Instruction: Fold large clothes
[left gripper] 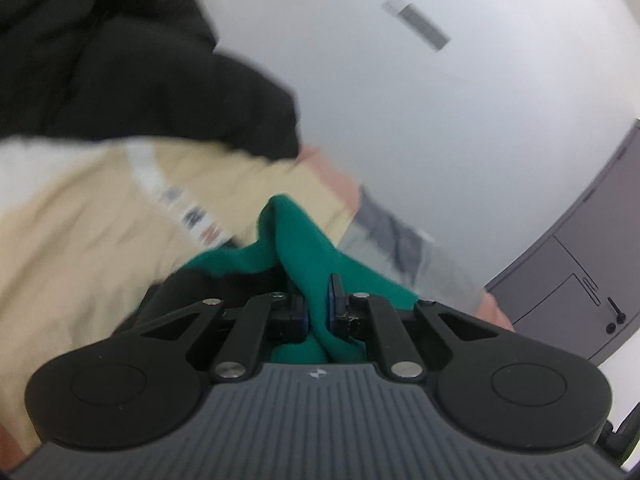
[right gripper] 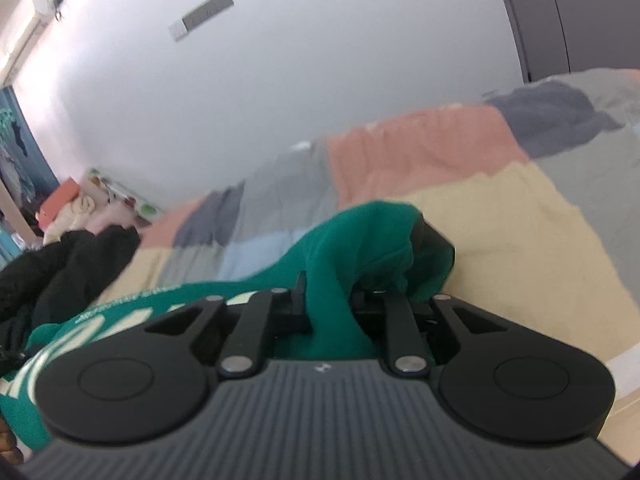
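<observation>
Left wrist shows my left gripper [left gripper: 316, 304] pinching the green garment [left gripper: 304, 248], right gripper [right gripper: 326, 304] likewise, so I'd keep both pinches level and taut above the bed [right gripper: 520, 240].

green garment [right gripper: 120, 320]: pale lettering, blurred | beige cloth [left gripper: 192, 216]: print unreadable

Left gripper [left gripper: 316, 304]: jaws clamped on a fold of green garment [left gripper: 300, 240]
Beige cloth [left gripper: 80, 240]: from 9 to 7 o'clock, printed white strip across it
Black clothing [left gripper: 120, 60]: 10 o'clock
White wall [left gripper: 440, 120]: 1 o'clock
Grey cabinet [left gripper: 580, 260]: 3 o'clock
</observation>
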A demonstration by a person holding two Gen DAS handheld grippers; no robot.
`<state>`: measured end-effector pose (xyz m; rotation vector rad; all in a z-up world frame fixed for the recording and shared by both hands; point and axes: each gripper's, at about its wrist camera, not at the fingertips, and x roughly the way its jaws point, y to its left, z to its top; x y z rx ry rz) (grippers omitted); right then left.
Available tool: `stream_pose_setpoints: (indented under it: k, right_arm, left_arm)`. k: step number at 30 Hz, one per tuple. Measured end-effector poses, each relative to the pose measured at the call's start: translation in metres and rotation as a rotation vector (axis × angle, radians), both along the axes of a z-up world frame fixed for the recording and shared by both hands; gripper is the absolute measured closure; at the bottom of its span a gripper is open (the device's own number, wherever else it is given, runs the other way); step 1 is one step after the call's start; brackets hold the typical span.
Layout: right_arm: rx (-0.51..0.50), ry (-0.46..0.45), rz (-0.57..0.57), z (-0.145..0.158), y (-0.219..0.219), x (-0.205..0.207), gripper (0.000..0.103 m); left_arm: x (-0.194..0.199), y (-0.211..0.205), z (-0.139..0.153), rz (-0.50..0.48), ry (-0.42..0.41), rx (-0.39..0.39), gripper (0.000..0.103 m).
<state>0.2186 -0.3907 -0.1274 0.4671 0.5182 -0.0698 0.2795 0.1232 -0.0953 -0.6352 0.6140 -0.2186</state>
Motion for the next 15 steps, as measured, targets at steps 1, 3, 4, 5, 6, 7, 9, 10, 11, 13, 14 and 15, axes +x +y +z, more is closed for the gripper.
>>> stream_pose_setpoints:
  k: [1,3,4,5,6,7,9,10,11,13,14,15]
  right_arm:
    - [-0.008,0.009,0.003,-0.003,0.002,0.002,0.081]
    - [-0.035,0.035,0.015,-0.009,0.008,0.007,0.080]
    - [-0.038,0.037,0.014,-0.011,0.008,0.006,0.079]
    - [-0.031,0.032,0.011,-0.011,0.008,0.004,0.079]
    - [-0.015,0.028,0.007,-0.011,0.006,0.002,0.078]
    - [0.001,0.024,0.001,-0.010,0.005,-0.001,0.074]
    - [0.029,0.018,-0.009,-0.006,0.002,-0.009,0.070]
    - [0.033,0.020,-0.016,-0.003,0.002,-0.014,0.064]
    - [0.033,0.022,-0.027,0.001,0.002,-0.019,0.056]
    - [0.038,0.008,-0.043,0.010,0.002,-0.034,0.044]
    - [0.043,-0.003,-0.054,0.014,0.002,-0.043,0.034]
    - [0.055,-0.015,-0.064,0.019,0.001,-0.051,0.030]
  left_arm:
    - [0.003,0.001,-0.005,-0.001,0.013,0.004,0.093]
    - [0.006,0.000,-0.008,-0.004,0.009,0.022,0.093]
    - [0.006,-0.001,-0.007,-0.004,0.002,0.026,0.093]
    - [0.004,0.000,-0.006,-0.008,-0.007,0.032,0.091]
    - [0.000,0.000,-0.004,-0.016,-0.018,0.042,0.088]
    - [-0.004,0.001,-0.002,-0.018,-0.025,0.042,0.086]
    - [-0.013,0.007,0.002,-0.003,-0.020,0.014,0.059]
    - [-0.020,0.010,0.006,0.006,-0.017,-0.003,0.051]
    - [-0.028,0.015,0.010,0.020,-0.017,-0.021,0.040]
    - [-0.045,0.023,0.020,0.038,-0.033,-0.055,0.036]
    - [-0.055,0.028,0.025,0.053,-0.034,-0.078,0.032]
    - [-0.064,0.033,0.029,0.070,-0.033,-0.104,0.027]
